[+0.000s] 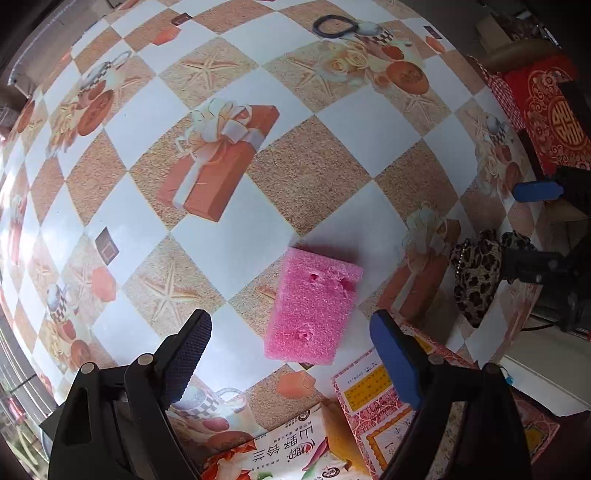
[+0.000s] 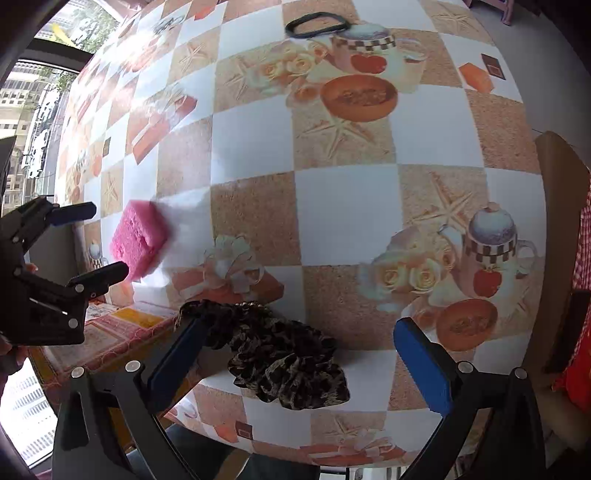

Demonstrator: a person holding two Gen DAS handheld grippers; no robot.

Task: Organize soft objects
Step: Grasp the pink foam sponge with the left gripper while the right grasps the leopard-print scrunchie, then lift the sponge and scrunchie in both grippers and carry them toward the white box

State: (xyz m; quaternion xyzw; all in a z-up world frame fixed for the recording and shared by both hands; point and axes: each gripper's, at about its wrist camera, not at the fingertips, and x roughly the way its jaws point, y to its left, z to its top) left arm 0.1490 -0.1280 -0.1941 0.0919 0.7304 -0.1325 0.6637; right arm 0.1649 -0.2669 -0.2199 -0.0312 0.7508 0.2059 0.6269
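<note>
Nearest the right gripper, whose jaws are spread wide and hold nothing, the leopard-print scrunchie lies close to the table's front edge; a clumsy pinch could nudge it off. The left gripper is likewise wide apart and empty above the pink foam block, which sits just beside a patterned red box; a finger might snag that. Farther on, the checkered tablecloth lies open up to a black hair band.
</note>
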